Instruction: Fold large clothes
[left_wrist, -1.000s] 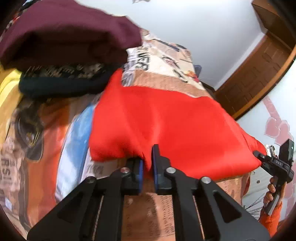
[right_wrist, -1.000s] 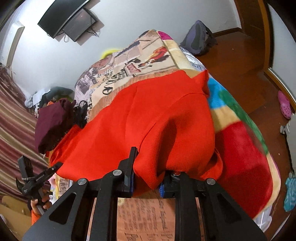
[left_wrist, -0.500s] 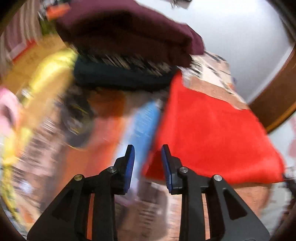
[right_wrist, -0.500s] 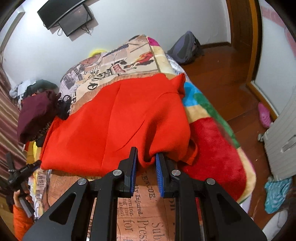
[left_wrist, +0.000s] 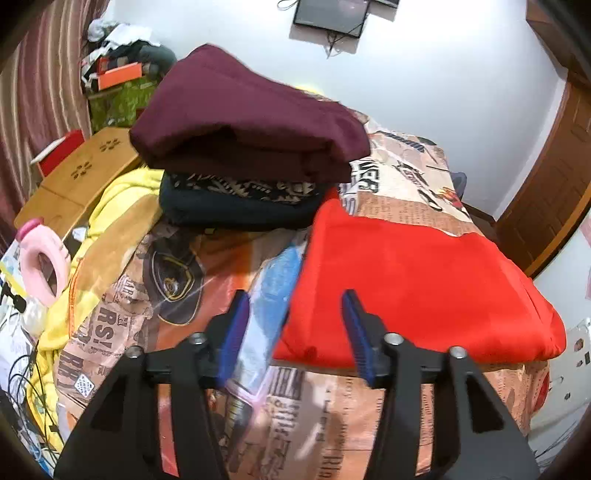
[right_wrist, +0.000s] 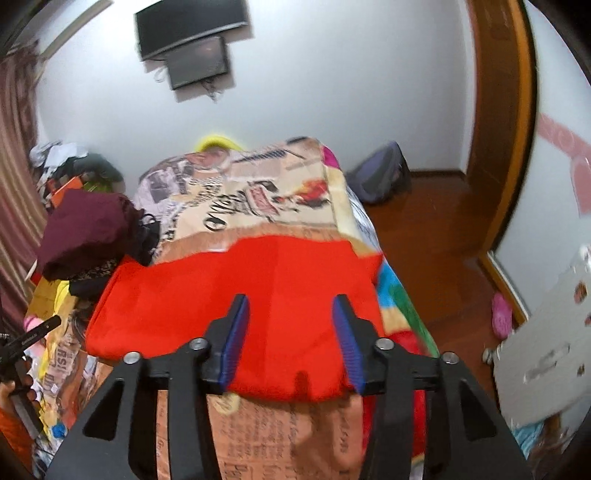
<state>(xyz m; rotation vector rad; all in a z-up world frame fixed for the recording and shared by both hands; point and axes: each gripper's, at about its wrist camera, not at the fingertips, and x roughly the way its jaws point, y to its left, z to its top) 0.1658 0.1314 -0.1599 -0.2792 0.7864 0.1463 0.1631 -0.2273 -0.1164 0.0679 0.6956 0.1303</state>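
Left wrist view shows a stack of folded clothes (left_wrist: 243, 147), maroon on top and dark patterned beneath, sitting on the bed (left_wrist: 406, 177) just beyond the red garment (left_wrist: 413, 280) and touching its far left corner. A yellow blanket (left_wrist: 110, 206) and a pink ring (left_wrist: 40, 258) lie further left. Nothing blocks the garment.

The left gripper (left_wrist: 295, 328) points down at the garment's near left corner, its jaws opening, with nothing pinched between them. The right gripper (right_wrist: 288, 332) tilts down over the near right edge, jaws also opening, with cloth seen below the gap but not gripped.

The garment lies flat, folded into a rectangle, its long axis across the bed. A hand (right_wrist: 11, 387) with the left gripper shows in the right wrist view.
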